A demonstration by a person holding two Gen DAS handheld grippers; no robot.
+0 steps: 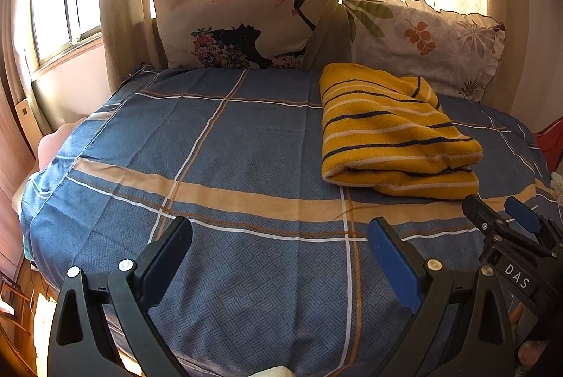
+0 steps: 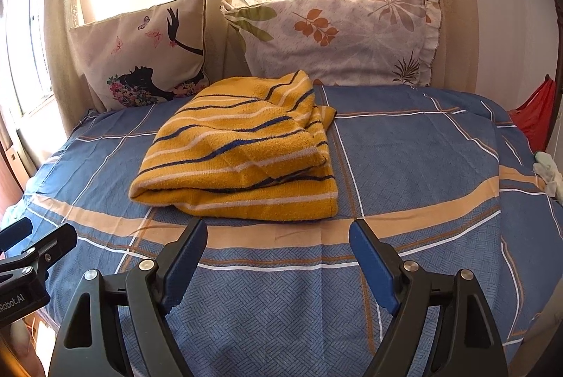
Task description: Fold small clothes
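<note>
Ahead of right tool (gaping): folded striped garment, apart.

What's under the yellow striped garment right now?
The yellow striped garment lies folded on the blue plaid bedsheet. Only sheet shows around it; anything beneath its layers is hidden.

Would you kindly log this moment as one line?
left claw: open | right claw: open | yellow striped garment: folded on bed, untouched
</note>
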